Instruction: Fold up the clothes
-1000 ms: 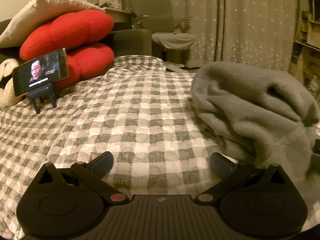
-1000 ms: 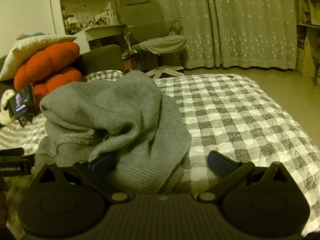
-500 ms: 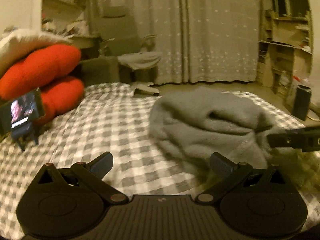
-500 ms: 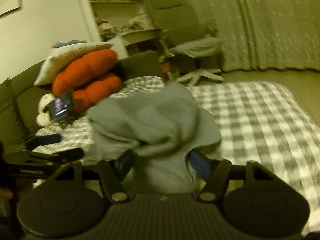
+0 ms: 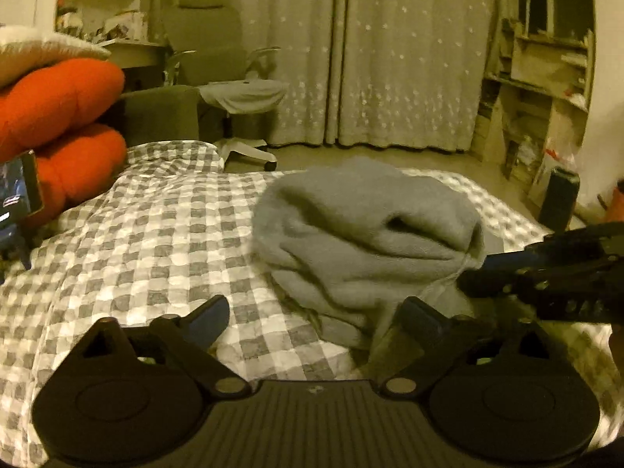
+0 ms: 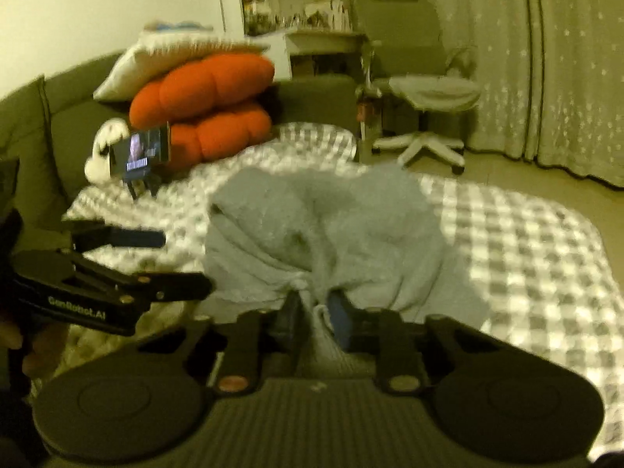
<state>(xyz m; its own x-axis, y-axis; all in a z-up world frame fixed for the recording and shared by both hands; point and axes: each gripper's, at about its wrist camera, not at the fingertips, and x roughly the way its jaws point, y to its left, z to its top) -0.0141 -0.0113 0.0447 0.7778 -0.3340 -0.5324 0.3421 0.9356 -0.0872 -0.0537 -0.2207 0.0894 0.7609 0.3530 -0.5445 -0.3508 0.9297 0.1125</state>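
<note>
A grey-and-white checked quilt (image 5: 156, 241) carries stacked orange plush cushions (image 6: 202, 113) behind a propped, lit phone (image 6: 140, 154).

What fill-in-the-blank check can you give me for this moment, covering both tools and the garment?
1. The right tool is ____ on the grey sweater.
2. The left tool has its jaws ____, holding nothing.
3. The sweater lies bunched on a ____-patterned bedspread.
4. The phone on its stand sits in front of the ____ cushions.

Missing words: shut; open; checked; red
</note>
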